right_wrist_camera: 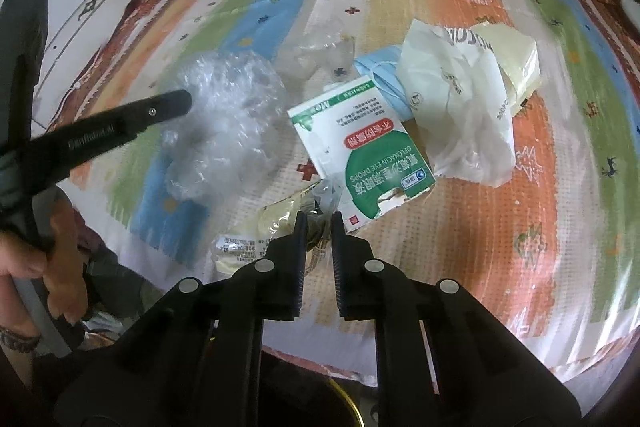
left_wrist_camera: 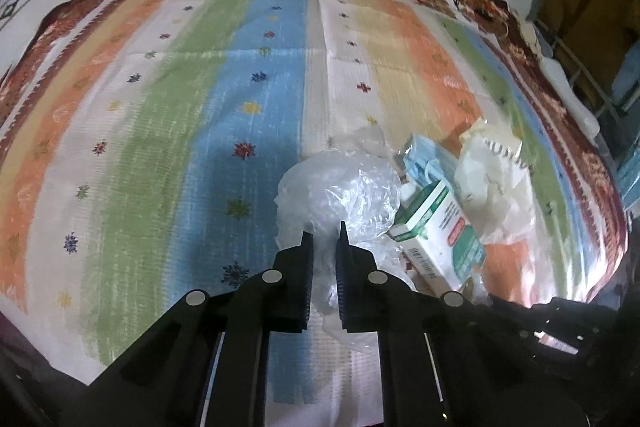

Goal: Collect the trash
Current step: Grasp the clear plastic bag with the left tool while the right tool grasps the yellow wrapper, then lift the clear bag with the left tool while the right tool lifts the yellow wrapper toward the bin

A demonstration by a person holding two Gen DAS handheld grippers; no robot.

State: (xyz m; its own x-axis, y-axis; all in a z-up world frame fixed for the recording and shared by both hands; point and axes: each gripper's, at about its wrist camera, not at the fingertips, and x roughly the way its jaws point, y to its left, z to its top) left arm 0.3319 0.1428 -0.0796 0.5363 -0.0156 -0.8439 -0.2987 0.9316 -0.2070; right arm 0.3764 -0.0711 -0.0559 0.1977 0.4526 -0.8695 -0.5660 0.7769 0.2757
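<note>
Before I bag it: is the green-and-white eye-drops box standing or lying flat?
Lying flat: the eye-drops box rests broad printed face up on the striped mat.

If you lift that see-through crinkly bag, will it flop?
Probably. The clear plastic bag looks thin and crumpled, so it should sag and feel very light. Its shiny film may slip, though the left gripper already pinches a fold.
</note>
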